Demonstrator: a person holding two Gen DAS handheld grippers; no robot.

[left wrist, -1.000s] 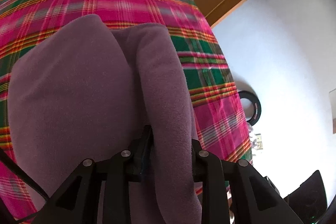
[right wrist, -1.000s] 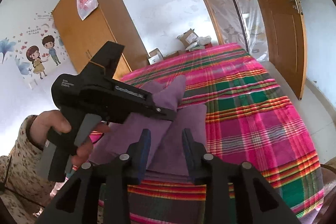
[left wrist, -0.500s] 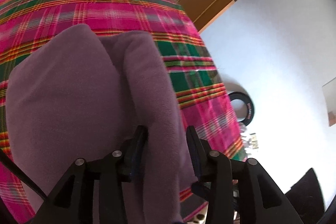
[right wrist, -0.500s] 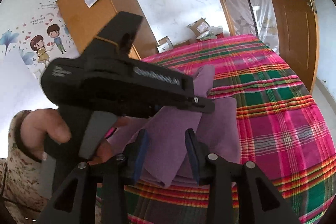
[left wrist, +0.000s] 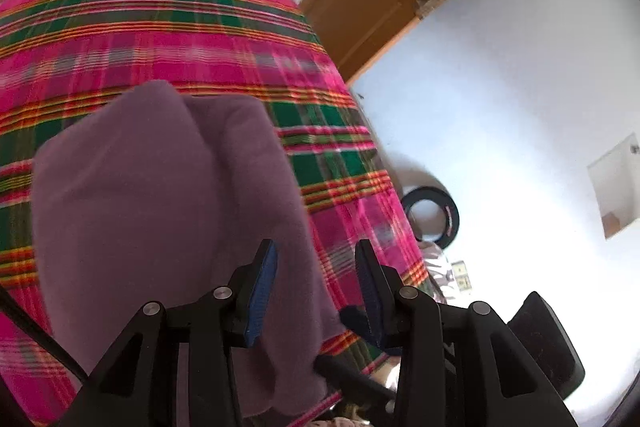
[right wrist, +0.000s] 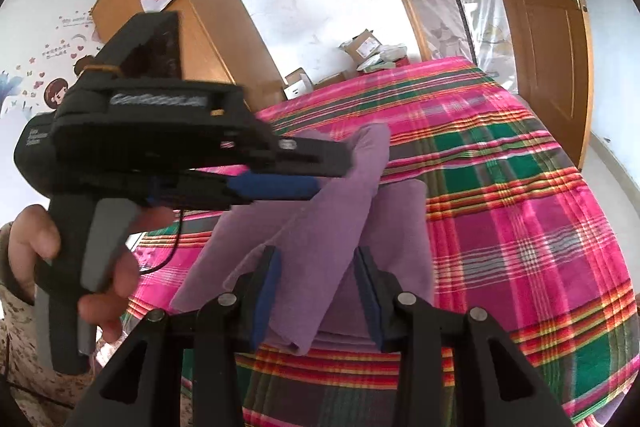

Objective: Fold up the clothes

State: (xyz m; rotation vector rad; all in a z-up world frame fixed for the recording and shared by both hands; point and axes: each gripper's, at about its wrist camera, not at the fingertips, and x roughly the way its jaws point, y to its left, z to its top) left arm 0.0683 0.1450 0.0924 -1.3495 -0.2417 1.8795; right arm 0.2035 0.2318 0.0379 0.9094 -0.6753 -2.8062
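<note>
The purple garment [left wrist: 160, 211] lay folded on the plaid bedspread [left wrist: 168, 39], near the bedspread's front edge, one flap raised over the rest. The left gripper [left wrist: 316, 283] was released, its blue-padded fingers [left wrist: 262, 287] spread with nothing between them, above the garment's right side. In the right wrist view a hand [right wrist: 100, 267] held it by the handle, left of the garment. The right gripper [right wrist: 316, 291] was also released, empty, in front of the garment's near edge. A black ring [left wrist: 432, 213] lay on the floor right of the bedspread.
</note>
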